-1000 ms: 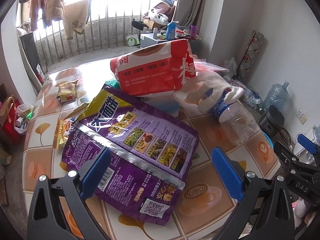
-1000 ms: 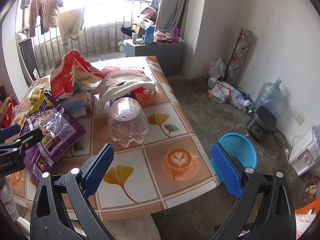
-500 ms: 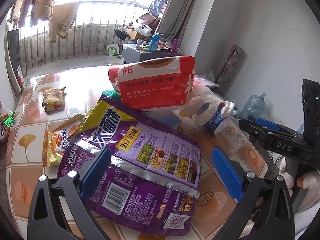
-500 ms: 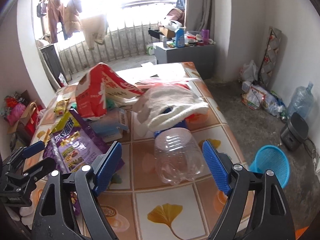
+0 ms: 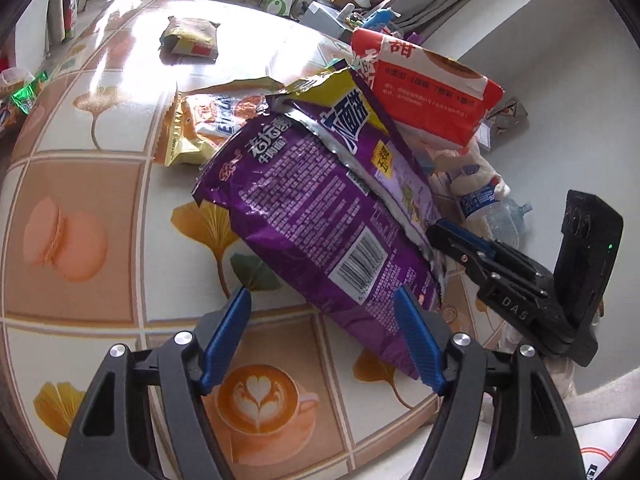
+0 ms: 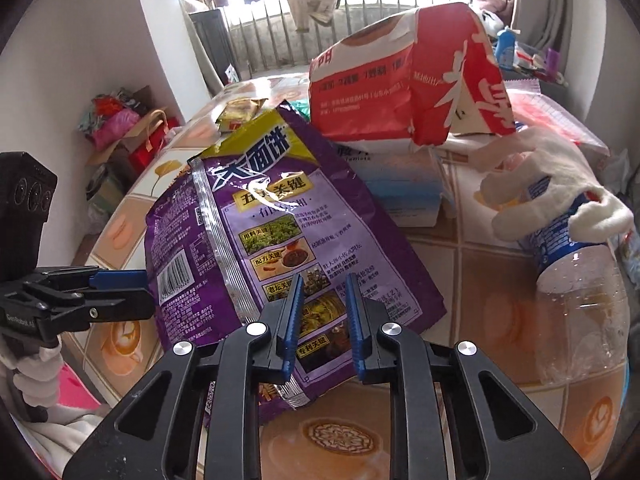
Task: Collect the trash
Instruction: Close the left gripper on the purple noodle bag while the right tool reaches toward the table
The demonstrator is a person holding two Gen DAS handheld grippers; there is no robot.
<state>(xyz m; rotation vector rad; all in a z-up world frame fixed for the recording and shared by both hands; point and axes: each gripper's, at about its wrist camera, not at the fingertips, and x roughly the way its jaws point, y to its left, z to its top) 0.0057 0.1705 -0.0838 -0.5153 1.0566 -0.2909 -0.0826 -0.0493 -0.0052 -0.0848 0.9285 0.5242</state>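
A large purple noodle bag (image 5: 320, 208) (image 6: 280, 240) lies flat on the tiled table (image 5: 80, 240), its top end under a red and white bag (image 5: 432, 92) (image 6: 400, 80). My left gripper (image 5: 322, 291) (image 6: 148, 290) straddles the purple bag's barcode end. Its jaws are closing; the left pad stands clear of the bag. My right gripper (image 6: 324, 278) (image 5: 434, 236) hovers low over the bag's other edge. Its jaws are closing too, with a narrow gap that shows the printed bag. A clear plastic bottle (image 6: 576, 280) lies at the right under a white glove (image 6: 552, 184).
A yellow snack wrapper (image 5: 200, 128) lies beside the purple bag and another wrapper (image 5: 192, 36) further back. A white and blue box (image 6: 400, 184) sits under the red bag. Bags and clutter (image 6: 120, 128) stand on the floor past the table's left edge.
Both grippers have dropped closer to the purple bag. The right one swung left, from the bottle over to the bag, and its jaws narrowed sharply. The left jaws narrowed a little.
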